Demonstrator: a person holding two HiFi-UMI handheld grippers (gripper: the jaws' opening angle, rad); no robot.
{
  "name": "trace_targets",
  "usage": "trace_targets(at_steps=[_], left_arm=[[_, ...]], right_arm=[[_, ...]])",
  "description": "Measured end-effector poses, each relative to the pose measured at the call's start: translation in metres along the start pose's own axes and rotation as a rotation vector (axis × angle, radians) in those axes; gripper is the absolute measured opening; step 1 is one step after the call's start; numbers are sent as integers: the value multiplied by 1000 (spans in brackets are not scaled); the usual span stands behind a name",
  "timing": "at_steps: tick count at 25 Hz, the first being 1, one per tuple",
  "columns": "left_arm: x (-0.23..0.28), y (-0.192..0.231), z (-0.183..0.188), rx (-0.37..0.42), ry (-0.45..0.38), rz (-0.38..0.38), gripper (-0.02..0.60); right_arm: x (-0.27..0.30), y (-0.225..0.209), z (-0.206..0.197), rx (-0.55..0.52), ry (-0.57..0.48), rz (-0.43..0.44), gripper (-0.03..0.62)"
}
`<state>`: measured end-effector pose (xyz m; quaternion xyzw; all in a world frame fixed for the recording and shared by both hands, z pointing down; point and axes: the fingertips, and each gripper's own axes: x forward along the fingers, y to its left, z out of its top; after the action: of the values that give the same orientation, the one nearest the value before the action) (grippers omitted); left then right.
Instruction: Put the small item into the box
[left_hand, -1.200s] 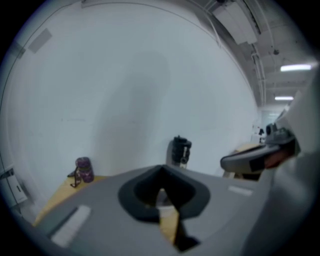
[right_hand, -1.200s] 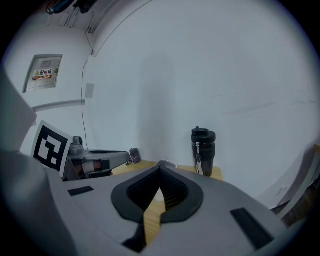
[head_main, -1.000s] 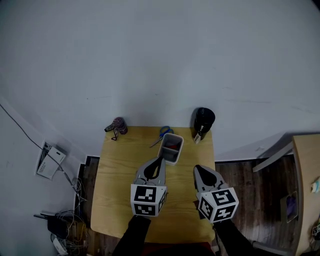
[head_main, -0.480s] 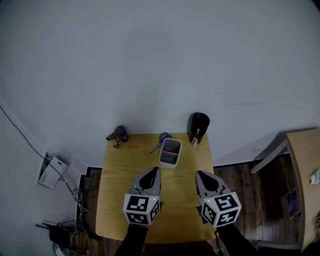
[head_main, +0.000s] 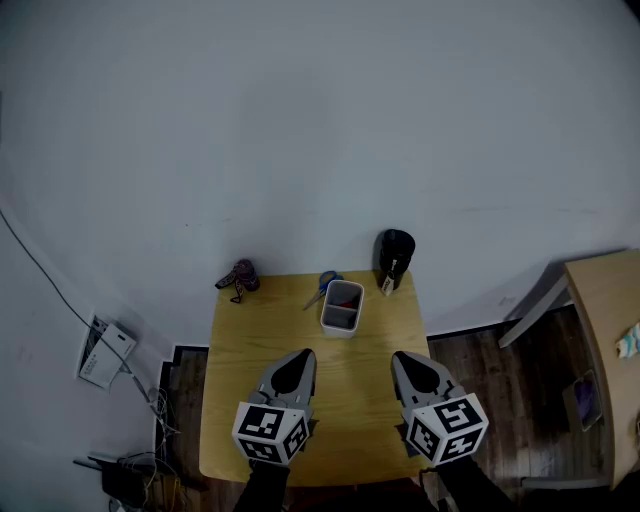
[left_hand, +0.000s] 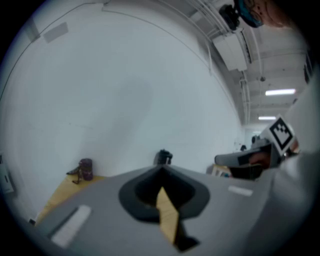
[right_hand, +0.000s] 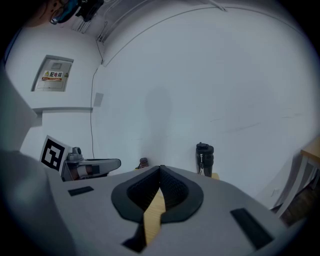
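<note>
While both tools hang low over the near half of the desk (head_main: 225, 400), neither has anything in its hold. At the far left corner sits a small dark purple item (head_main: 240, 276) with a clip or loop at its side. It is probably the piece meant for the box, though that is only a judgement.

The left tool (head_main: 299, 359) has its jaws pressed together at the tips with nothing between them, and only a sliver of desk shows through the gap behind.

Further right, blue-handled scissors (head_main: 324, 284) lie just beside the far side of the box (head_main: 342, 306). The box stands open-topped near the far middle, where either tool could reach it. Its contents are too dim to tell.

A black bottle (head_main: 394, 256) stands upright at the far right corner. The right tool (head_main: 404, 361) is likewise closed and empty.

Both tools point toward the far edge, well apart from every object, which I read as a neutral stance.
</note>
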<state>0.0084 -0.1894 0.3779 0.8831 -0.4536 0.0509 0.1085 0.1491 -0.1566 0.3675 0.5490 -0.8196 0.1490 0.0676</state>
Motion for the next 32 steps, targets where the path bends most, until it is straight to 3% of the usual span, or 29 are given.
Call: trace_targets(at_steps=[15, 32], left_arm=[[-59, -9, -4, 33, -7, -31, 3], [-117, -5, -16, 15, -25, -73, 3]], right_arm=[[-35, 44, -9, -11, -28, -16, 8], [-65, 98, -26, -27, -59, -47, 8]])
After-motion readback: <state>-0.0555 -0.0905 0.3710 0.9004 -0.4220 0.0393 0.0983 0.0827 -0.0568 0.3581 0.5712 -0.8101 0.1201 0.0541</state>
